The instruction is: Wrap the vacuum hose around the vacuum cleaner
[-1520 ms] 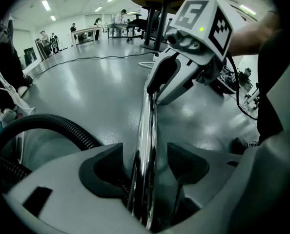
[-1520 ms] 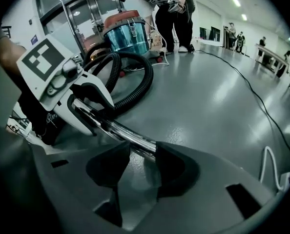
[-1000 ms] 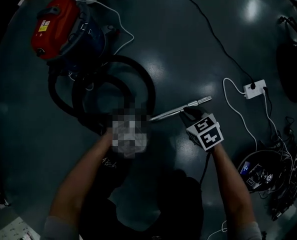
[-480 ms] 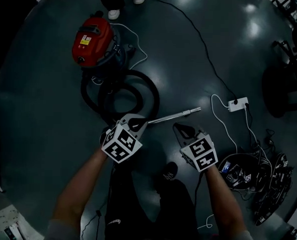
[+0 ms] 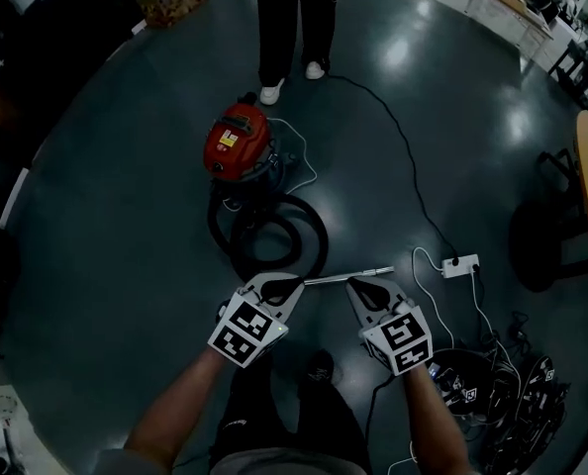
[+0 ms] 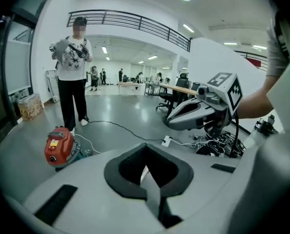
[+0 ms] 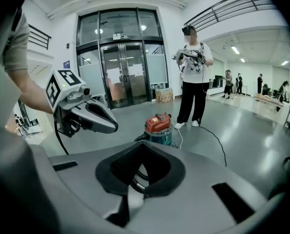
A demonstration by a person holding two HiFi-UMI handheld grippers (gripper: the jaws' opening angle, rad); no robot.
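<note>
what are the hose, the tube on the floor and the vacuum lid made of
Hose: black, matte, likely flexible plastic or rubber; it lies in curled loops.
Tube: bright silvery shine, probably metal.
Vacuum lid: glossy red, apparently moulded plastic.

Open grey polished floor (image 5: 106, 265) spreads left of the left gripper (image 5: 272, 290). Ahead of both grippers lie a thin silver metal tube (image 5: 348, 277), a coiled black hose (image 5: 274, 237) and a red-topped vacuum cleaner (image 5: 240, 144). Right of the right gripper (image 5: 365, 290) are a white power strip (image 5: 459, 264) and tangled black cables (image 5: 517, 389).

vacuum cleaner (image 5: 240, 144): one
vacuum hose (image 5: 319, 236): one
metal wand (image 5: 348, 276): one
power strip (image 5: 459, 264): one
tools: two, left tool (image 5: 277, 289) and right tool (image 5: 363, 290)
standing person (image 5: 296, 18): one
</note>
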